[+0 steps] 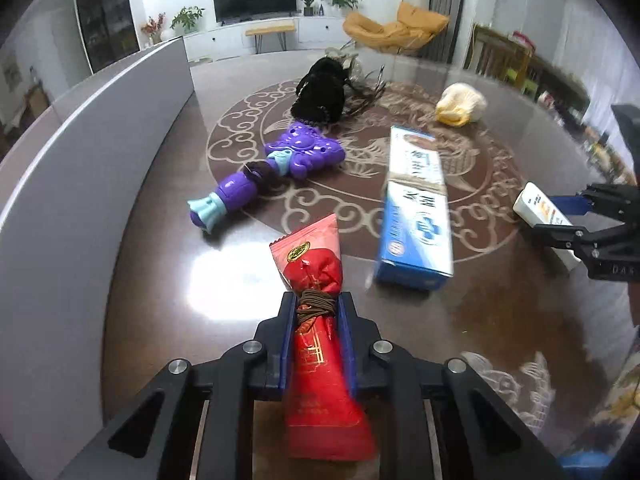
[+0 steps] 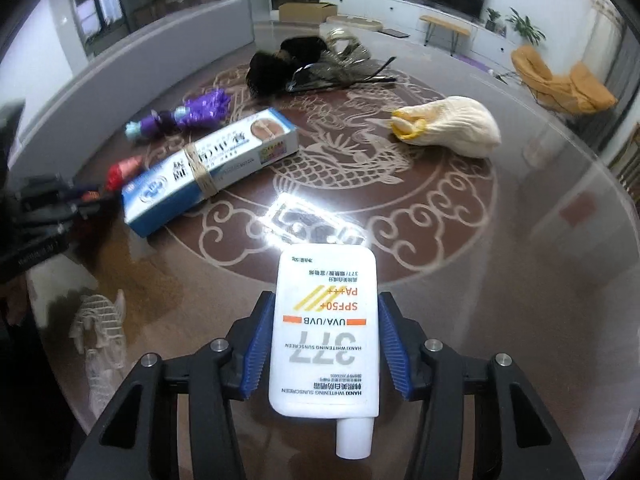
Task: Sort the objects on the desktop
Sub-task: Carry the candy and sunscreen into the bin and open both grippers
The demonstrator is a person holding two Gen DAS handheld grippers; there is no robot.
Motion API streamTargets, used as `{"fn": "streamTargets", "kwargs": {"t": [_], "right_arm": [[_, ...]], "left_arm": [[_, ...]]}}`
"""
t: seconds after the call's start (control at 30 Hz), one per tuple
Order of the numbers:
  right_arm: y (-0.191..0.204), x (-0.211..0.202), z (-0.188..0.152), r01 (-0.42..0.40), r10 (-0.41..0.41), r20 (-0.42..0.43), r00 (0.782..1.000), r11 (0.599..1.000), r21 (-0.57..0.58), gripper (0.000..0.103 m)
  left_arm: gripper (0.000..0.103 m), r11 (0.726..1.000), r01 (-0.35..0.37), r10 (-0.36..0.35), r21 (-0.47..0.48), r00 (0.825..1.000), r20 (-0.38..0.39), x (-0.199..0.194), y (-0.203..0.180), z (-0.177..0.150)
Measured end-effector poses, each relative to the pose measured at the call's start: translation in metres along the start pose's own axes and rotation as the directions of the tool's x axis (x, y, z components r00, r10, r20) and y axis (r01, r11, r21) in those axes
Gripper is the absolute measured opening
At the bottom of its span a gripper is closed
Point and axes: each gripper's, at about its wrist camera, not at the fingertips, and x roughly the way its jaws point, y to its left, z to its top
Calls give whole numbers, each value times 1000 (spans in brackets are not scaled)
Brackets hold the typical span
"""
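My left gripper [image 1: 316,308] is shut on a red snack packet [image 1: 320,360] wound with brown cord, held low over the table. My right gripper [image 2: 326,320] has its blue pads around a white sunscreen tube [image 2: 326,340]; small gaps show beside the tube. The tube also shows in the left wrist view [image 1: 540,208] between the right gripper's fingers. A blue and white toothpaste box [image 1: 416,208] with a rubber band lies in the middle, also in the right wrist view [image 2: 208,168]. The red packet shows at the left there [image 2: 124,172].
A purple toy [image 1: 276,164], a black furry bundle with feathers [image 1: 324,92] and a cream glove bundle [image 1: 460,106] lie on the dark patterned table [image 1: 200,280]. A grey partition [image 1: 80,160] runs along the left. A white horse figure [image 2: 100,328] shows near the front edge.
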Motion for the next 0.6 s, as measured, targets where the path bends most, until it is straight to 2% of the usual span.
{"fn": "streamTargets", "kwargs": {"t": [0.17,0.33,0.47,0.53,0.6], "right_arm": [[-5,-40,5,-37,34,58,998,998,48,51],[32,-80,41,-77,79,142,987,997,-14,51],[83,-100,87,-152,168,210,963,984,-88,51],[119,-105,116,-205,231,237,944,970,-126,51],[159,-108,143,-261,300,271,914,950,-171,51]], "left_arm": [[20,997,43,-37,-63,995,95,-39,8,-4],[20,990,59,-31,-130,978,208,-101,40,5],[20,983,13,34,-181,966,258,-148,86,14],[20,975,-46,103,-217,960,259,-166,120,17],[20,964,-77,142,-253,958,248,-175,147,17]]}}
